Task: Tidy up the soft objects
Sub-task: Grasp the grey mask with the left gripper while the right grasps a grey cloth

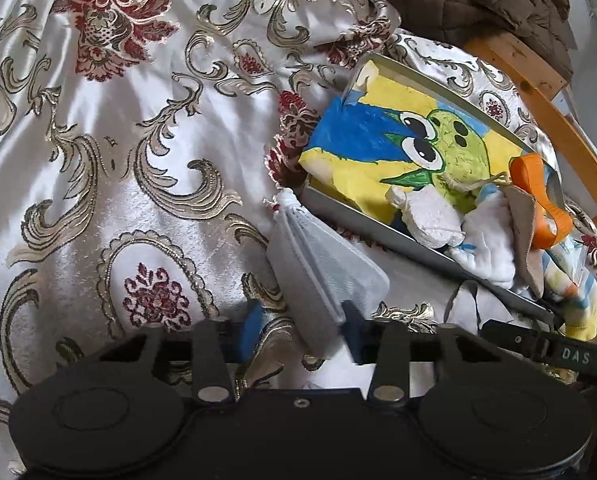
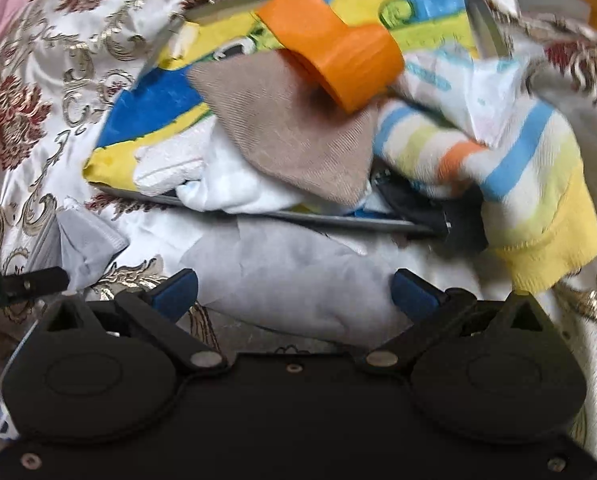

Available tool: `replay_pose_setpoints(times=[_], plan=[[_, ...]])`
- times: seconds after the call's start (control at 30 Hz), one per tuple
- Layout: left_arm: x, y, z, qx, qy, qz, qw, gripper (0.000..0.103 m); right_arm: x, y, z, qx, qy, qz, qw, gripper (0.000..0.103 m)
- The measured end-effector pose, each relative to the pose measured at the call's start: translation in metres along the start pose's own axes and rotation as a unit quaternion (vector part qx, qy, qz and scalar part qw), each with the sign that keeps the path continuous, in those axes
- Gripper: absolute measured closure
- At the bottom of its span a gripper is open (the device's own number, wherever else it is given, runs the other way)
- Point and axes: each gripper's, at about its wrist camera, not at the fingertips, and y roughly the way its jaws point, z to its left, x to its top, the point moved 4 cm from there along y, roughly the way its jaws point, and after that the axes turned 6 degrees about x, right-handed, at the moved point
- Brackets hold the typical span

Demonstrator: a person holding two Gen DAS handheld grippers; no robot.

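- Nearest in the left wrist view, the left gripper [image 1: 302,332] had its blue pads partly closed on a folded grey mesh pouch [image 1: 322,268], which ran between them toward 12 o'clock; the pads appeared to pinch only its near corner
- In the right wrist view, the right gripper [image 2: 294,292] stood wide open over a pale grey cloth [image 2: 282,280] on the patterned bedspread [image 1: 98,140], gripping nothing
- Farther off, at 1 o'clock, lay one metal tray [image 1: 430,256] lined with a painted frog picture [image 1: 438,140]
- Counted in or over the tray: one tan sock [image 2: 294,136], one striped sock [image 2: 510,160] draped over the rim, one orange ribbon loop [image 2: 338,60], one white lump [image 1: 426,216], and white cloth I could not count
- Risk, as I judged it: so shallow a corner grip could let the pouch slip free or unfold when lifted
- The striped sock could slide off the rim if the tray were nudged
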Motion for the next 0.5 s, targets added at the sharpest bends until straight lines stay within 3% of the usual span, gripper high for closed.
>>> replay_pose_setpoints(times=[0.03, 0.1, 0.2, 0.33, 0.5], plan=[[0.0, 0.0, 0.0, -0.002, -0.002, -0.002, 1.0, 0.069, 0.001, 0.003, -0.002, 0.002, 0.01, 0.005, 1.0, 0.001], [-0.001, 0.0, 0.001, -0.005, -0.008, -0.002, 1.0, 0.088, 0.001, 0.007, -0.005, 0.01, 0.021, 0.009, 1.0, 0.0], [-0.001, 0.0, 0.0, 0.003, -0.006, -0.002, 1.0, 0.096, 0.003, 0.01, -0.006, 0.01, 0.026, 0.003, 1.0, 0.003], [-0.002, -0.001, -0.003, 0.013, -0.005, 0.001, 0.9999, 0.097, -0.002, 0.013, -0.005, -0.008, 0.003, 0.008, 1.0, 0.03], [-0.001, -0.008, -0.008, 0.022, -0.004, -0.003, 0.9997, 0.098, -0.006, 0.012, 0.005, -0.017, -0.016, 0.006, 1.0, 0.05]])
